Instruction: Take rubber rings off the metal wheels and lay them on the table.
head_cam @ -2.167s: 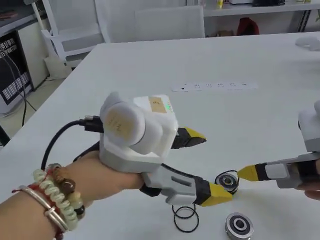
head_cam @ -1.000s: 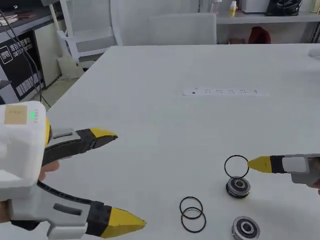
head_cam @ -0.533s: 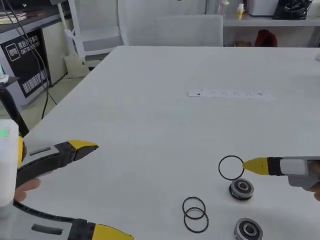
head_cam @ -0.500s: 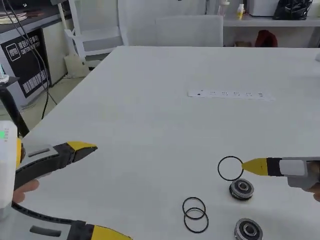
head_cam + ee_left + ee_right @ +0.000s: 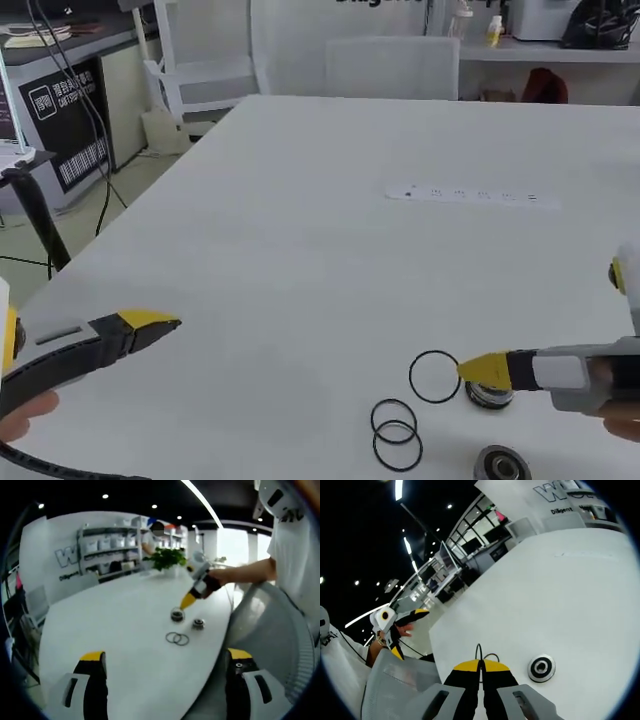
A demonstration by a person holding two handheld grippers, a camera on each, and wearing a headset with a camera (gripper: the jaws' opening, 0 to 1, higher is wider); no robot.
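On the near right part of the white table [image 5: 300, 210], the right gripper [image 5: 468, 369] has its yellow-tipped jaws pinched tight on a thin black rubber ring [image 5: 410, 377], which sticks out to the left of the tips. In the right gripper view the two tips meet with no gap, and the ring shows edge-on between them. Just beneath the tips sits a round silver metal wheel [image 5: 492, 399], partly hidden by the gripper. A second metal wheel [image 5: 500, 464] lies nearer the table edge. Two more black rubber rings [image 5: 396, 426] lie flat and overlapping just left of the wheels. The left gripper [image 5: 165, 657] hangs well apart at the lower left, jaws spread wide and holding nothing.
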